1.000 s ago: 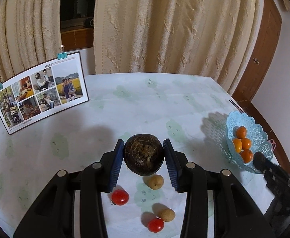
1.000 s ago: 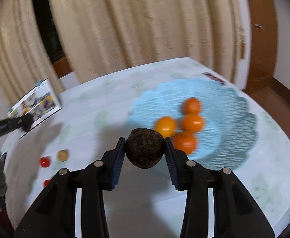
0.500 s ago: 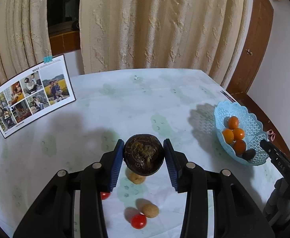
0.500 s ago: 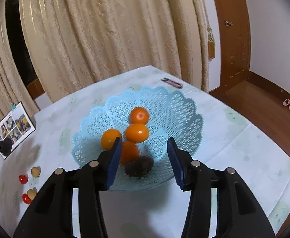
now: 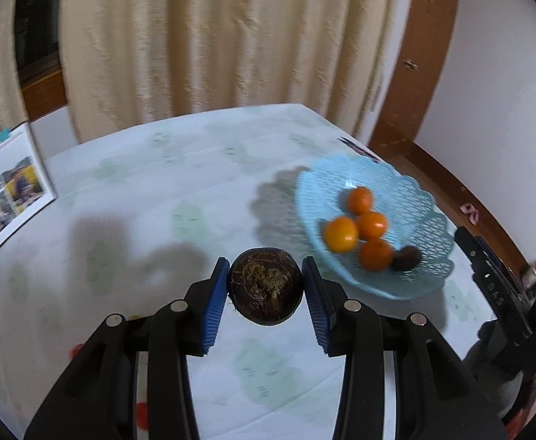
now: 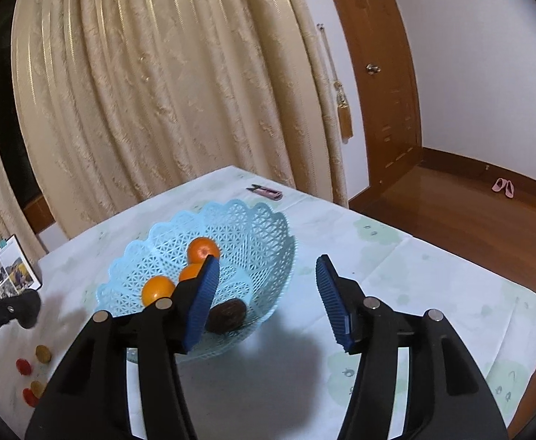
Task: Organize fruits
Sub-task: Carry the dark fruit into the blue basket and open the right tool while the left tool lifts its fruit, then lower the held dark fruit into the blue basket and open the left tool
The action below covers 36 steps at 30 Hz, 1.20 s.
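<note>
Dark, rough-skinned and round, the fruit sits clamped between the blue ribbed pads of the left gripper, held clear above the tablecloth. The pads meet it only at its two sides, so its weight hangs on friction against a curved, crusty skin; my worry is that any twist or jolt on the way over lets it roll out and drop onto the cloth.

Ahead and to the right of that gripper stands the pale blue lattice basket. Four oranges lie bunched in its middle, and a second dark fruit rests against the nearest of them, close to the near rim. The free room is thin on that side. Released from too high, the held fruit could knock the oranges about or bounce over the low scalloped edge; a light plastic basket like this may also tip or slide if a finger catches its rim.

The right gripper hangs wide open and empty just above the near side of the same basket, its left pad in front of the oranges. Both tools want the same spot, so a clash of fingers looks likely unless this one is clear of it first.

Far to the left of the right gripper, small red and tan fruits wait on the cloth near a propped photo board.
</note>
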Each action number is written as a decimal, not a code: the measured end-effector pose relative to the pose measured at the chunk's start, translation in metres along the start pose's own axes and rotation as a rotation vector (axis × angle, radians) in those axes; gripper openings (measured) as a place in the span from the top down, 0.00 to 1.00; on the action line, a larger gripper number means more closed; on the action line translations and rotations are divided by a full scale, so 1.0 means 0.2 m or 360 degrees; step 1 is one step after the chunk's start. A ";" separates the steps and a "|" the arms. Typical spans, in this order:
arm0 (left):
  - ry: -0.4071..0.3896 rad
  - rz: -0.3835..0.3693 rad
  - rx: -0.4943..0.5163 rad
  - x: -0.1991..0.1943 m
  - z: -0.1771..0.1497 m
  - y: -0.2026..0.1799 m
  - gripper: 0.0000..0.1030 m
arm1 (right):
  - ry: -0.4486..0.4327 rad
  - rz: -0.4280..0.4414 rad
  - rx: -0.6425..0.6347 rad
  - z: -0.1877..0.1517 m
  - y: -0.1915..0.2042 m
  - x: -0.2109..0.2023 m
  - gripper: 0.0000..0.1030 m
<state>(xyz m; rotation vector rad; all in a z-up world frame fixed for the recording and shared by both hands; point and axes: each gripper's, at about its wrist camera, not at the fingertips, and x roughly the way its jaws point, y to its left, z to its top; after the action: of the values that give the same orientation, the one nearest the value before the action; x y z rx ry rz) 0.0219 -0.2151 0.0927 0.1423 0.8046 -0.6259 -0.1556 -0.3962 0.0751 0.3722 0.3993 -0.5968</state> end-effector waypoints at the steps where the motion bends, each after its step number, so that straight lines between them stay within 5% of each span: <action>1: 0.0006 -0.0015 0.0011 0.02 0.00 -0.03 0.60 | -0.0010 -0.0002 0.0005 0.00 0.00 0.00 0.45; 17: 0.0060 -0.0221 0.0164 0.22 0.03 -0.40 0.54 | -0.0066 0.0013 0.0048 -0.01 -0.03 -0.02 0.44; 20: 0.0031 -0.0209 0.0146 0.21 0.04 -0.39 0.43 | -0.0070 0.0012 0.0062 -0.01 -0.04 -0.02 0.44; 36: -0.0074 -0.0016 -0.0010 -0.01 0.05 -0.06 0.34 | -0.0088 -0.0007 0.0029 -0.01 0.00 -0.04 0.37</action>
<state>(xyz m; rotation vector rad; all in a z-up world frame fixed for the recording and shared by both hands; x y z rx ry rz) 0.0206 -0.2268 0.1023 0.1175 0.7625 -0.6338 -0.1630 -0.3921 0.0768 0.3719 0.3419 -0.6139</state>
